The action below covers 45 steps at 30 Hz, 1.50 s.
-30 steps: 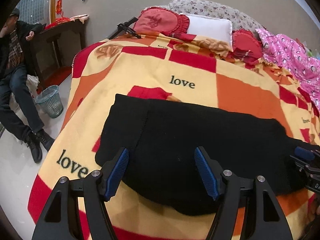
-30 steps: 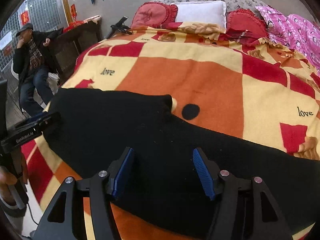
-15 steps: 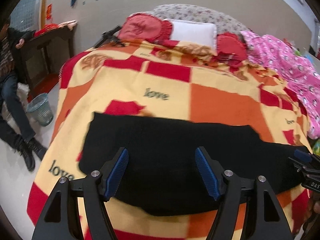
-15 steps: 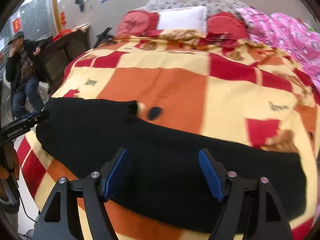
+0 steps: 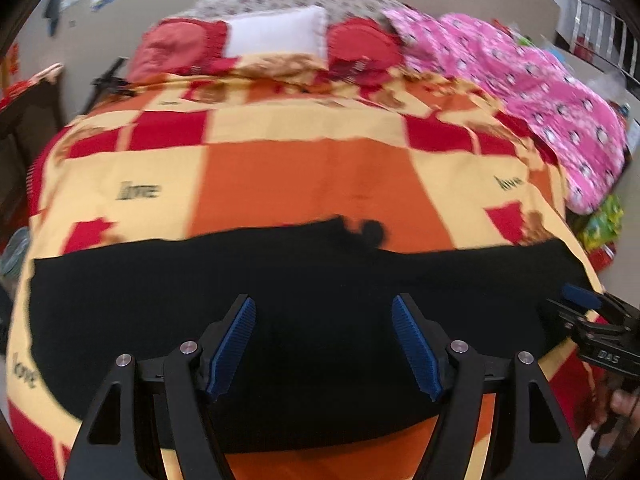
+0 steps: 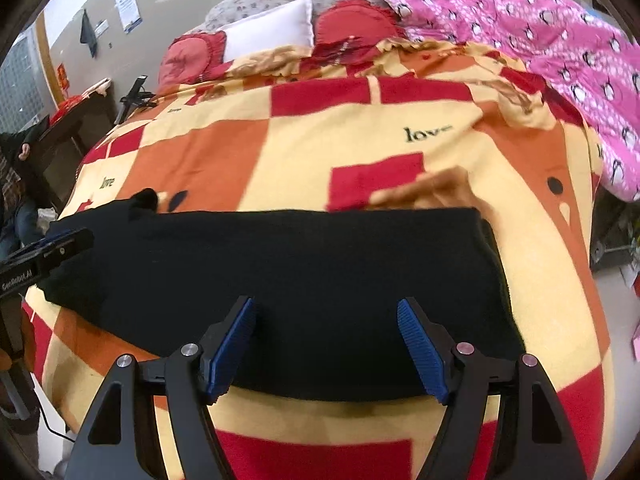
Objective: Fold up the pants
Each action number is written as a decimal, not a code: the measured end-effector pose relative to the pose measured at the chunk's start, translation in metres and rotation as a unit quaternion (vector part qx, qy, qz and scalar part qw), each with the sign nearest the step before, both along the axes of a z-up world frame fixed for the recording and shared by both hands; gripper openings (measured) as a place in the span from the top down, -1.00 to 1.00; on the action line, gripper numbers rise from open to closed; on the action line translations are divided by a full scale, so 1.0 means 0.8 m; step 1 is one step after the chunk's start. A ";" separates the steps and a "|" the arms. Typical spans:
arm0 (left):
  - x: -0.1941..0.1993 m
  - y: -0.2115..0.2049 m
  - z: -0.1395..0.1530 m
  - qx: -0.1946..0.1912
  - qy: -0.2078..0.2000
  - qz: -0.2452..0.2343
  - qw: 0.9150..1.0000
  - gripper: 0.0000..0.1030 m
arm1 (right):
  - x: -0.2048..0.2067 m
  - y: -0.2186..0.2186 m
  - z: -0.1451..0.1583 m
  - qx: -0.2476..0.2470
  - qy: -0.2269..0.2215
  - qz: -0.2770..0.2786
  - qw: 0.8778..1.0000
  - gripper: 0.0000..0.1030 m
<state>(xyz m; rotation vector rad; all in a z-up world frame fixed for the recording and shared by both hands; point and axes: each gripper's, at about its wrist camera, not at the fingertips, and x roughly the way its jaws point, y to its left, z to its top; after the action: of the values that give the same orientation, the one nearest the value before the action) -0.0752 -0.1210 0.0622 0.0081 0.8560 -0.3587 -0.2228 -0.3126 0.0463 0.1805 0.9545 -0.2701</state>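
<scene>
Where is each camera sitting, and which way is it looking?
Left wrist: rides the open left gripper, facing up the bed over the flat black pants; the right gripper shows at the right edge.
Right wrist: rides the open right gripper, facing the pants' right end; the left gripper shows at the left.
Both show the pants, checked blanket and white pillow.

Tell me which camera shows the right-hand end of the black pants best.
The right wrist view: the black pants end there in a sharp, square edge, fully in frame. The left wrist view shows the pants blurred, that end partly hidden behind the right claw.
</scene>
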 end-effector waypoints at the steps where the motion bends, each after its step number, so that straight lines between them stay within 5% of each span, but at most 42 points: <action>1: 0.005 -0.009 -0.003 0.001 0.005 -0.009 1.000 -0.38 | 0.000 -0.003 -0.001 0.001 -0.003 0.001 1.000 -0.49; 7: 0.026 -0.066 -0.015 0.042 0.009 -0.054 0.998 -0.43 | -0.011 -0.024 0.010 0.026 -0.028 -0.014 0.999 -0.50; 12: 0.036 -0.094 0.009 -0.007 0.015 -0.107 0.994 -0.46 | -0.058 -0.054 0.029 0.019 -0.038 -0.051 0.998 -0.53; 18: 0.058 -0.158 0.012 -0.007 0.024 -0.195 0.981 -0.46 | -0.085 -0.088 0.023 0.052 -0.049 -0.084 0.994 -0.56; 28: 0.100 -0.269 -0.012 -0.021 0.071 -0.304 0.950 -0.46 | -0.076 -0.094 0.006 0.080 -0.070 -0.063 0.992 -0.55; 34: 0.105 -0.318 -0.031 -0.009 0.075 -0.340 0.937 -0.42 | -0.069 -0.086 0.001 0.064 -0.075 -0.047 0.994 0.02; 41: 0.094 -0.351 -0.039 0.013 0.049 -0.379 0.924 0.59 | -0.074 -0.107 -0.003 0.110 -0.094 -0.055 0.988 0.52; 45: 0.102 -0.335 -0.023 -0.026 0.066 -0.375 0.924 0.74 | -0.073 -0.105 0.004 0.124 -0.105 -0.051 0.985 0.59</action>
<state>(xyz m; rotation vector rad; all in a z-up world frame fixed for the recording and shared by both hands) 0.0062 -0.3886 0.0434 0.2731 0.9557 -1.1134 -0.2811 -0.3962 0.0495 0.4787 0.7681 -0.2213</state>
